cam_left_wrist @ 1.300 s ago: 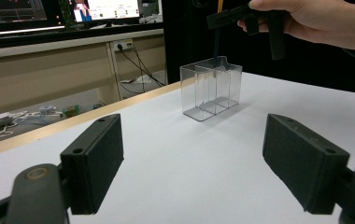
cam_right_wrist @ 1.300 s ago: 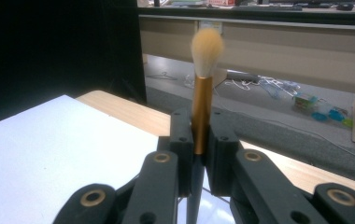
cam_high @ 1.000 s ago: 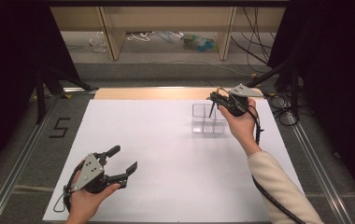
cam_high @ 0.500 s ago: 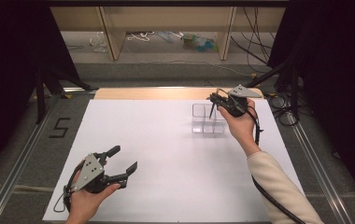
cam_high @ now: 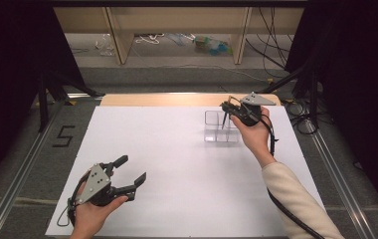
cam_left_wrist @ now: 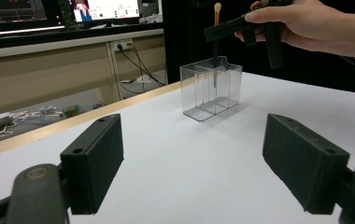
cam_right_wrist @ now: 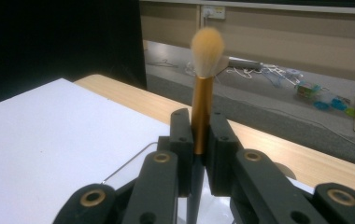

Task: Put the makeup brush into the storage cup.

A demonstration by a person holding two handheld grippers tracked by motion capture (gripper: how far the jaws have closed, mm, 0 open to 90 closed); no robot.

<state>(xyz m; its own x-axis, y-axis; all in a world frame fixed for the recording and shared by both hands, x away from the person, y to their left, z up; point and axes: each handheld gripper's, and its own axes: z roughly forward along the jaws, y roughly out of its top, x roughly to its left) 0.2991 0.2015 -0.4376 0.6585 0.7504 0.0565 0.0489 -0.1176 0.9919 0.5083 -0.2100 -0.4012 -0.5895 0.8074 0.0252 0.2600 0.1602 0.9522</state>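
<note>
A makeup brush (cam_right_wrist: 202, 107) with a gold ferrule and pale bristles stands upright, and my right gripper (cam_right_wrist: 200, 135) is shut on it. In the high view that right gripper (cam_high: 228, 107) hovers over a clear divided organizer (cam_high: 220, 134) at the table's far right. The brush's dark handle (cam_left_wrist: 215, 70) reaches down into a rear compartment of the organizer (cam_left_wrist: 222, 91), seen in the left gripper view below the right gripper (cam_left_wrist: 227, 29). My left gripper (cam_high: 132, 169) rests open near the front left of the table, its jaws wide with nothing between them (cam_left_wrist: 196, 156).
A white sheet (cam_high: 177, 164) covers the table, with a wooden strip (cam_high: 167, 99) along its far edge. Metal rails (cam_high: 23, 169) run down both sides. A "5" marking (cam_high: 62, 135) lies on the floor at left. Shelving and cables sit beyond the table.
</note>
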